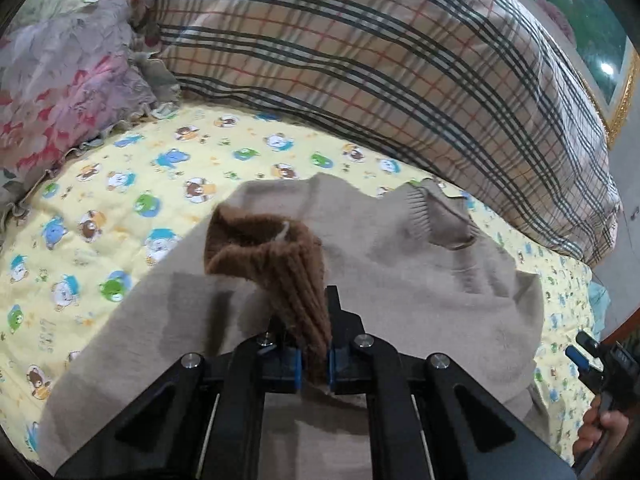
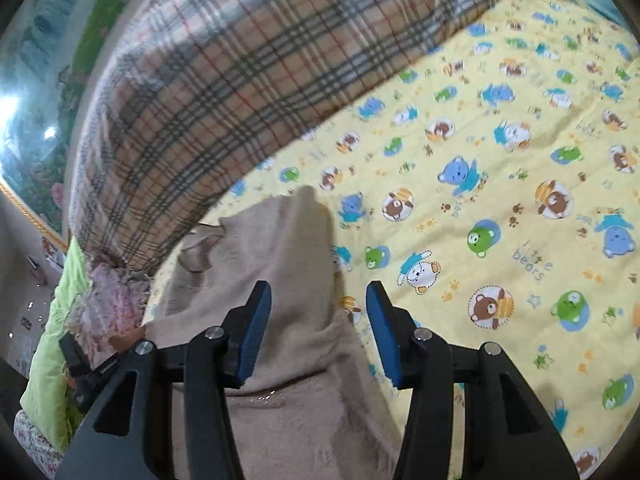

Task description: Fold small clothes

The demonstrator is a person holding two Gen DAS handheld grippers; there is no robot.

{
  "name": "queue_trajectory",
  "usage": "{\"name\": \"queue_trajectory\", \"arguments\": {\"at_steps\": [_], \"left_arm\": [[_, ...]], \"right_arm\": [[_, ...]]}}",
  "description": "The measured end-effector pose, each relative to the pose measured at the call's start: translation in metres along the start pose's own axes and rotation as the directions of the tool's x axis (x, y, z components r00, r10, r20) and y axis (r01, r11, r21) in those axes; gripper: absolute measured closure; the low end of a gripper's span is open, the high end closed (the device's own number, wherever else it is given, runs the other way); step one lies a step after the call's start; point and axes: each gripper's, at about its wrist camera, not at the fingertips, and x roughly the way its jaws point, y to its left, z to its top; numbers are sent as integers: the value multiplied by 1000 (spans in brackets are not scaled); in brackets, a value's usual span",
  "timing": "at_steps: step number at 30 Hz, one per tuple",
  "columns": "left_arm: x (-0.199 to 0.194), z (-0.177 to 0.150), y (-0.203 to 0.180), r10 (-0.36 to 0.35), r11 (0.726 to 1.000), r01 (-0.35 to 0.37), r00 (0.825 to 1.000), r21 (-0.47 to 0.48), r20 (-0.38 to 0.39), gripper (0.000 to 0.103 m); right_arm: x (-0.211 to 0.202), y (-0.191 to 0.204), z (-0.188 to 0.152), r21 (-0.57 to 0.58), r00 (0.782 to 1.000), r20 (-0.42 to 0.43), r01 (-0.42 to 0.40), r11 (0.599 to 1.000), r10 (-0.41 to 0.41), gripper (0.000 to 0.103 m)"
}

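Sweater [image 1: 420,280], beige and knitted, is spread on the bed's yellow bear-print sheet [image 1: 120,208], just in front of a large plaid pillow [image 1: 360,60]. A brown, ribbed, fuzzy piece [image 1: 276,256] is clamped between the jaws of the left gripper [image 1: 314,360] and is held up above the beige body; whether it is a cuff of the same garment or a separate small item cannot be told. The jaws of the right gripper [image 2: 318,332] are held apart, with a raised ridge of the beige cloth lying between the blue pads [image 2: 256,332] but not pinched.

The step in hand is judged to be a fold of the held part across the body. It would be done best if the brown piece were carried low and flat over the cloth and laid down before the left jaws are let go, so that no bunching is left beneath. The ridge at the right should be pinched close to its edge and drawn outward, so that the body is kept taut while the fold is laid.

The knit appears soft and limp, with a ribbed collar [image 1: 436,216] turned toward the pillow. Creases are seen near the collar and along the right edge. A floral quilt [image 1: 68,80] lies at the far left, well apart from the sweater.
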Motion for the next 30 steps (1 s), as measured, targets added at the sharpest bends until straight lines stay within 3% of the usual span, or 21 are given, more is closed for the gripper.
{"name": "queue_trajectory", "arguments": {"at_steps": [4,8,10,11,12,13,17,19,21,23,26,28,29,30], "left_arm": [[-7,-2,5,-35,999,35,999,-6,13,96],[-11,-5,-1,-58,998,58,998,7,29,96],[-18,-8,-4,-65,998,65,997,25,28,96],[-18,-8,-8,-69,997,68,997,33,26,96],[-19,-8,-11,-80,996,79,997,38,22,96],[-20,-8,-14,-97,995,96,995,39,20,96],[-21,-6,-55,-217,973,215,976,83,16,96],[-7,-7,-75,-260,961,259,966,92,-12,96],[10,-13,-86,-239,964,242,970,109,-32,96],[27,-23,-90,-189,971,195,980,139,-56,96],[34,-33,-78,-147,977,155,987,146,-62,94],[30,-36,-66,-143,980,149,988,134,-57,88],[30,-37,-61,-146,980,153,987,127,-64,83],[29,-37,-58,-148,980,156,987,125,-68,81]], "right_arm": [[31,8,13,-47,998,-52,34,998,-36,52],[66,22,17,-105,992,-111,41,994,-53,41],[88,29,13,-161,981,-154,91,983,-116,41],[98,29,10,-179,975,-186,91,980,-125,57],[102,27,10,-175,973,-216,49,983,-87,95],[102,24,12,-171,970,-227,46,984,-85,94],[57,-8,48,-108,989,-129,64,992,-78,96],[37,-27,67,-84,990,-84,106,991,-114,103],[31,-41,76,-74,985,-61,157,985,-162,102],[37,-46,70,-101,981,-104,153,983,-164,102],[33,-39,58,-120,986,-66,145,982,-154,96],[25,-38,55,-78,993,-28,110,991,-113,63],[21,-37,54,-65,996,-13,88,994,-89,36],[22,-33,52,-65,997,-7,79,995,-80,27]]}}
